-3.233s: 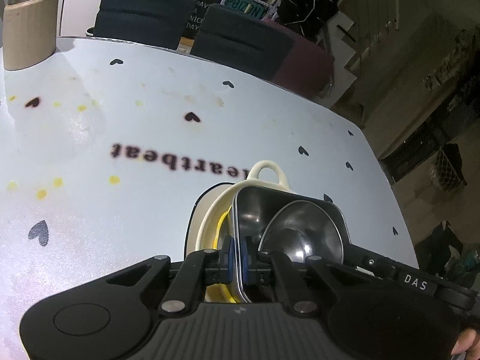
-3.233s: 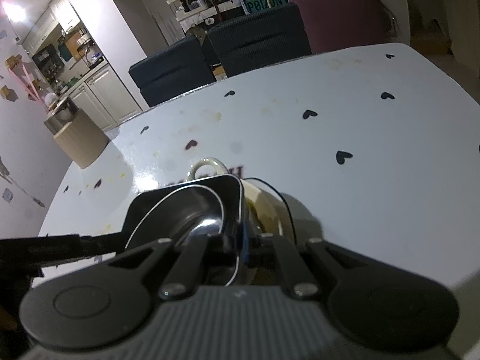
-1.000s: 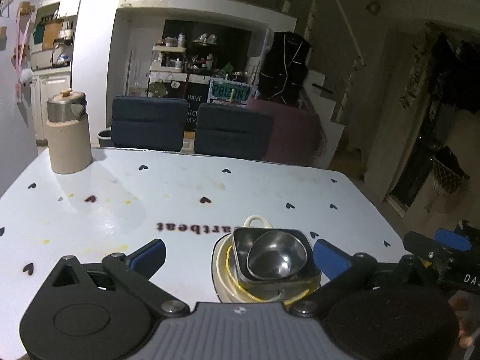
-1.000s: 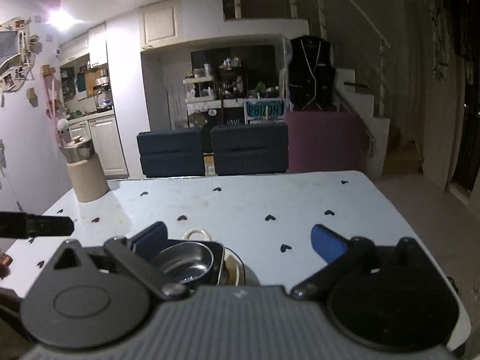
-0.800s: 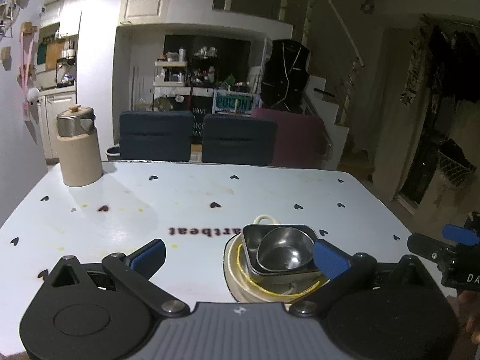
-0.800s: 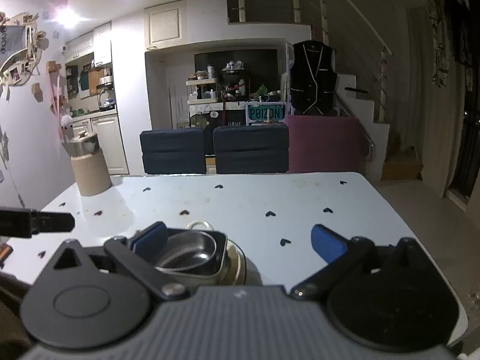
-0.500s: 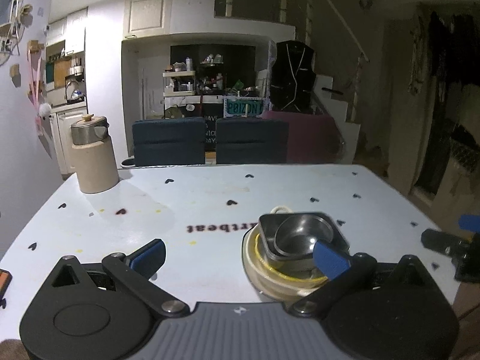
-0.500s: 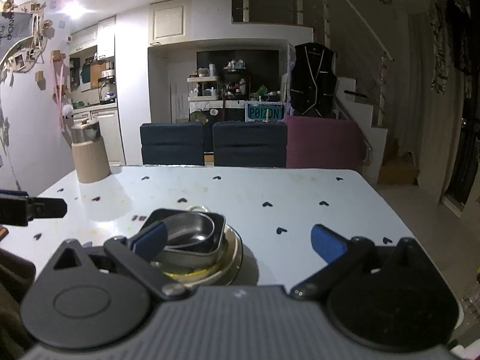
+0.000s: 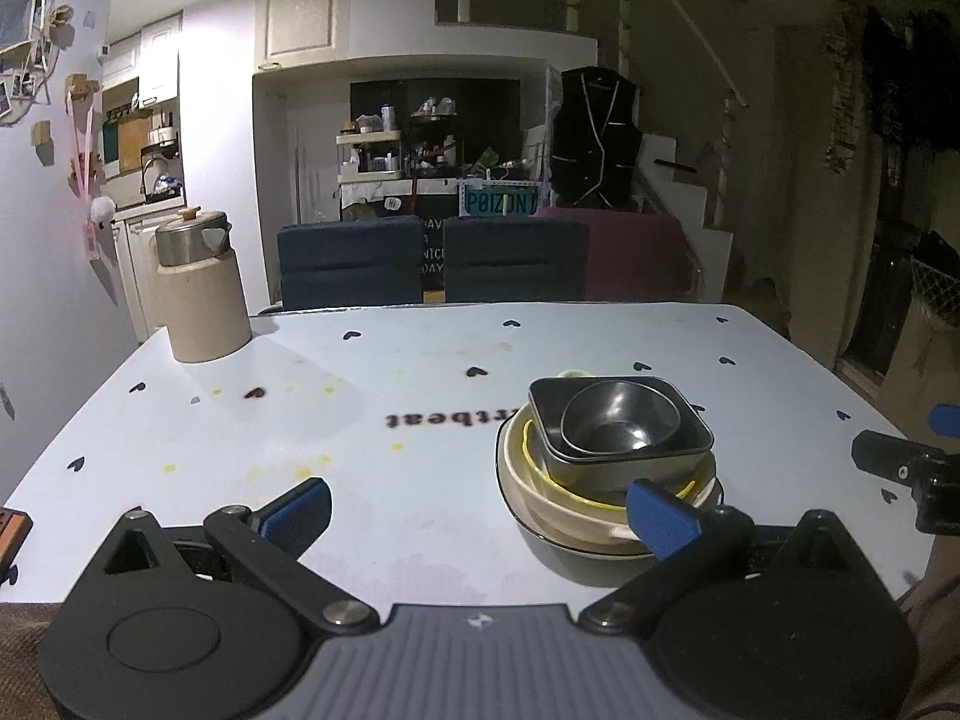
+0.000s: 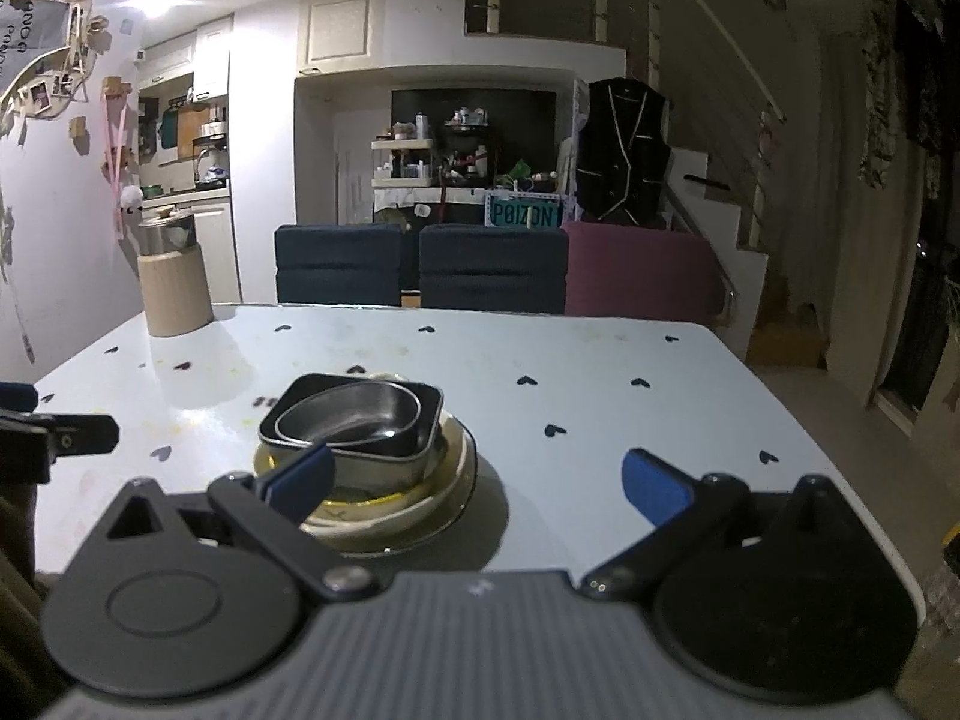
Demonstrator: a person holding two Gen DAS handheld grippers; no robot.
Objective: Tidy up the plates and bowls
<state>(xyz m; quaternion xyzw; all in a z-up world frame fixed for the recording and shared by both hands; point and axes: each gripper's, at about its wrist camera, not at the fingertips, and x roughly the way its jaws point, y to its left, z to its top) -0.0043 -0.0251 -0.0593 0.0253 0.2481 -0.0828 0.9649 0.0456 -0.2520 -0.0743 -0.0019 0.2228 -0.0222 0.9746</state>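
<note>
1. Left gripper [image 9: 477,507]: lower centre of the left wrist view, blue-padded fingers spread wide, released, grasping nothing. Its tip also shows at the left edge of the right wrist view.
2. Right gripper [image 10: 474,477]: lower centre of the right wrist view, fingers spread wide, released, grasping nothing. Its tip also shows at the right edge of the left wrist view.
3. Stack of dishes, right of centre in the left wrist view, left of centre in the right wrist view, standing on the tabletop [image 9: 420,360], apart from both grippers:
 - round steel bowl [image 9: 621,423] on top, nested in
 - square steel container [image 9: 696,435], which sits in
 - cream bowl [image 9: 540,489] with a yellow rim line, which rests on
 - dark-rimmed plate [image 10: 465,501] at the bottom.
4. Tabletop: pale, printed with small dark hearts and a word whose visible letters read upside down; yellowish spots toward the left.
5. Beige jug [image 9: 201,294] with metal lid: upright, far left corner of the tabletop, well apart from the stack.
6. Dark blue chairs [image 9: 351,270]: two, behind the far edge, upper centre.
</note>
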